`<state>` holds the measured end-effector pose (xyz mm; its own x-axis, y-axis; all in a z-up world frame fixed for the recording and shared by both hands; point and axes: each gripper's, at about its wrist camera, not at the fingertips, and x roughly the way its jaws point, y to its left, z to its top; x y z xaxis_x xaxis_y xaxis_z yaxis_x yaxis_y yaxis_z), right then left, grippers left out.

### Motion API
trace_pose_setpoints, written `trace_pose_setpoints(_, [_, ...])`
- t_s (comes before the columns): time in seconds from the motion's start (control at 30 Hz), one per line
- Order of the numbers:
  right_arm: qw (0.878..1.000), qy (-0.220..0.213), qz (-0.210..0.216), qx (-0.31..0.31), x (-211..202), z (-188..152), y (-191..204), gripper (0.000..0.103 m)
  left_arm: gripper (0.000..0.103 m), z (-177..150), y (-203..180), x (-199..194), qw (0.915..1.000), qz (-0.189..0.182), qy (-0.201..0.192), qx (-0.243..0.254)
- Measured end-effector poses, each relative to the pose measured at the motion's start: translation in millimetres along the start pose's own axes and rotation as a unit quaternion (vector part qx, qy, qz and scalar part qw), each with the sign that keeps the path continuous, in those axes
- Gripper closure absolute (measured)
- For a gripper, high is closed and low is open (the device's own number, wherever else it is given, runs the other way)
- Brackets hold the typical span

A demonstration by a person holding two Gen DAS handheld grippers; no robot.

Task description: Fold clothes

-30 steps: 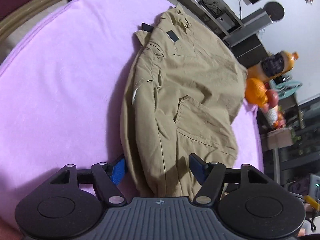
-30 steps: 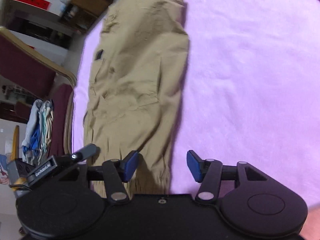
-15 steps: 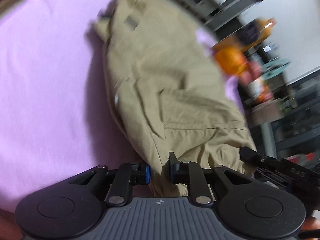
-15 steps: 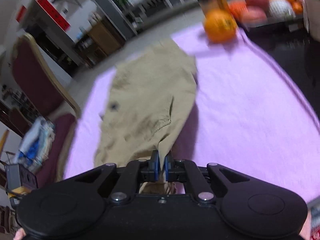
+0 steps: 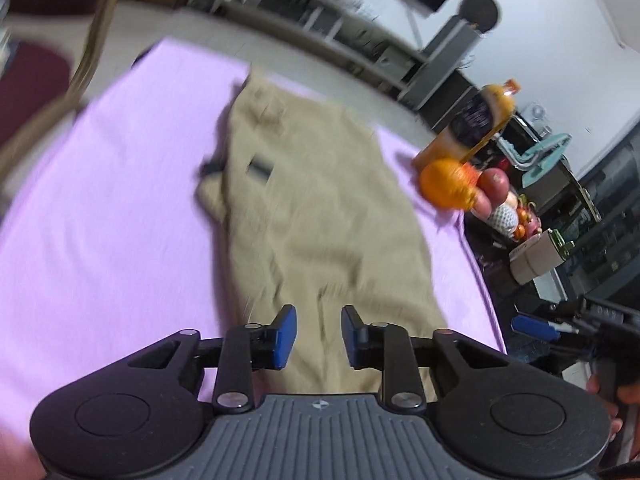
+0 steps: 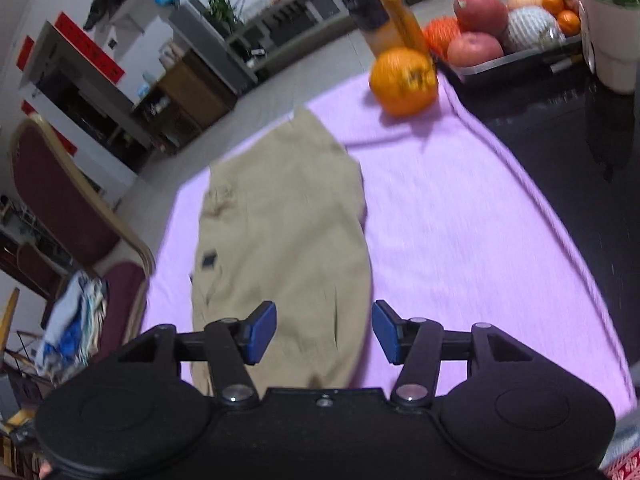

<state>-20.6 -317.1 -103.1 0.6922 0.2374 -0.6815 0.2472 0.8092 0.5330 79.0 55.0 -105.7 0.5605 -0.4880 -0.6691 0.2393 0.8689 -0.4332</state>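
Khaki trousers (image 5: 316, 216) lie folded lengthwise on a purple cloth (image 5: 100, 220), running away from me; they also show in the right wrist view (image 6: 288, 236). My left gripper (image 5: 318, 336) is open and empty above the near end of the trousers. My right gripper (image 6: 324, 332) is open and empty above the same near end, over its right edge. Neither gripper touches the fabric. Both views are blurred by motion.
An orange (image 6: 404, 80), a tall orange juice bottle (image 6: 372, 0) and a tray of fruit (image 6: 516, 24) stand at the far right of the purple cloth (image 6: 460, 220). A dark red chair (image 6: 60, 200) with clothes (image 6: 72, 324) stands at the left.
Both grippers closed on the trousers' near end half a second ago, then opened and let go. Both have lifted and tilted up, so the room is in view.
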Motion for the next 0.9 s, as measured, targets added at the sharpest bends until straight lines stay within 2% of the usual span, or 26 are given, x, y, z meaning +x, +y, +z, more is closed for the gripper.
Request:
trace_pose_setpoints(0.03, [1.000,-0.005,0.002,-0.011,4,7,3,0.064,0.079,10,-1,7,0.9999,0.007,-0.006,0.012])
trace_pose_setpoints(0.07, [1.000,-0.008,0.006,-0.021,10,15,6,0.078,0.080,20,-2,15,0.9996,0.013,-0.010,0.022])
trace_pose_setpoints(0.1, [0.999,-0.009,0.016,-0.028,18,23,7,0.082,0.081,30,2,25,0.9995,0.015,-0.012,0.027])
trace_pose_setpoints(0.2, [0.995,0.008,0.102,-0.007,55,49,4,0.081,0.084,54,9,66,0.9997,0.008,-0.006,0.021])
trace_pose_setpoints(0.27, [0.984,0.047,0.167,0.038,94,63,-2,0.080,0.085,62,2,96,0.9994,0.011,-0.002,0.033])
trace_pose_setpoints(0.33, [0.970,0.098,0.207,0.083,137,68,-7,0.080,0.087,62,1,127,0.9984,0.031,0.006,0.046])
trace_pose_setpoints(0.43, [0.954,0.161,0.226,0.113,196,61,-11,0.080,0.093,52,14,163,0.9973,0.054,0.027,0.043])
trace_pose_setpoints(0.5, [0.944,0.194,0.232,0.129,226,53,-20,0.080,0.091,44,24,166,0.9980,0.050,0.010,0.038])
trace_pose_setpoints(0.53, [0.946,0.198,0.222,0.132,236,49,-27,0.082,0.091,42,29,164,0.9986,0.043,0.004,0.031])
trace_pose_setpoints(0.57, [0.949,0.187,0.213,0.135,242,47,-37,0.098,0.090,41,33,163,0.9991,0.036,0.003,0.022])
trace_pose_setpoints(0.6, [0.949,0.165,0.223,0.147,245,48,-51,0.103,0.090,40,37,162,0.9994,0.030,0.001,0.017])
trace_pose_setpoints(0.63, [0.949,0.135,0.233,0.165,245,50,-66,0.103,0.090,38,40,161,0.9996,0.025,-0.002,0.014])
trace_pose_setpoints(0.67, [0.950,0.080,0.232,0.194,238,55,-83,0.103,0.090,38,42,161,0.9997,0.019,-0.003,0.012])
trace_pose_setpoints(0.7, [0.953,0.022,0.210,0.218,227,60,-99,0.103,0.090,39,43,161,0.9999,0.014,-0.002,0.009])
trace_pose_setpoints(0.73, [0.950,-0.016,0.197,0.243,220,64,-113,0.103,0.090,41,44,160,0.9999,0.015,0.003,0.005])
trace_pose_setpoints(0.77, [0.945,-0.047,0.184,0.268,214,68,-126,0.103,0.096,46,42,155,0.9999,0.015,0.003,-0.002])
trace_pose_setpoints(0.8, [0.942,-0.059,0.165,0.286,208,72,-132,0.102,0.103,51,39,146,0.9999,0.013,0.000,-0.009])
trace_pose_setpoints(0.83, [0.948,-0.070,0.136,0.278,199,78,-131,0.099,0.103,57,33,133,0.9998,-0.004,-0.017,-0.007])
trace_pose_setpoints(0.9, [0.963,-0.080,0.124,0.225,181,91,-121,0.098,0.098,73,18,102,0.9970,-0.040,-0.064,0.017])
